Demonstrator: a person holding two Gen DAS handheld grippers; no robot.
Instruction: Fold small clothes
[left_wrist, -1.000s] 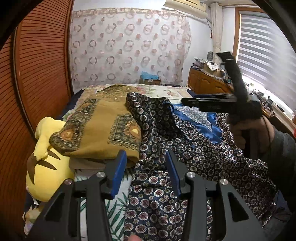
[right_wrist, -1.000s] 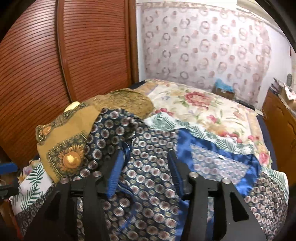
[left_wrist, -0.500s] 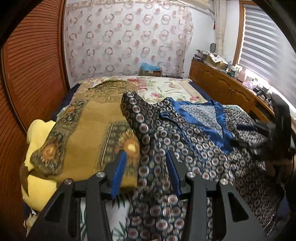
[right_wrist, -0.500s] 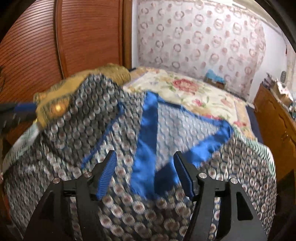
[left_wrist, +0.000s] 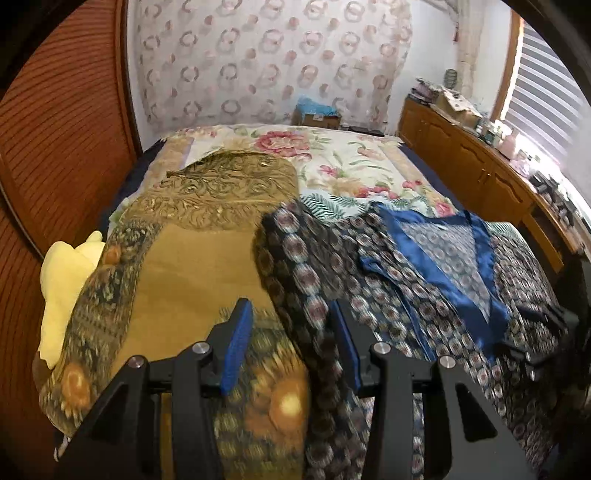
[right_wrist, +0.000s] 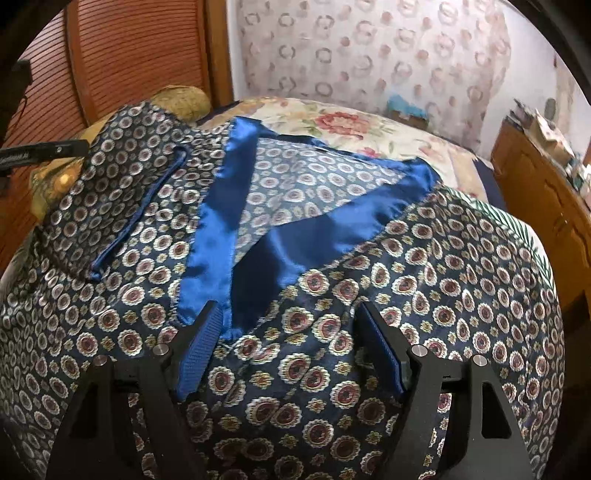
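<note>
Only in the left wrist view: yellow plush toy far left, mustard garment beside the navy patterned shirt. Left gripper half-open over both garments' edge. Right gripper wide, just widened, empty, shirt spread underneath on bed.

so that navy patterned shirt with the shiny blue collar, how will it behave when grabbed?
The navy shirt is likely floppy: it drapes over the bed. The satin-sheened collar hints at slippery fabric. It probably slides and bunches if pushed.
</note>
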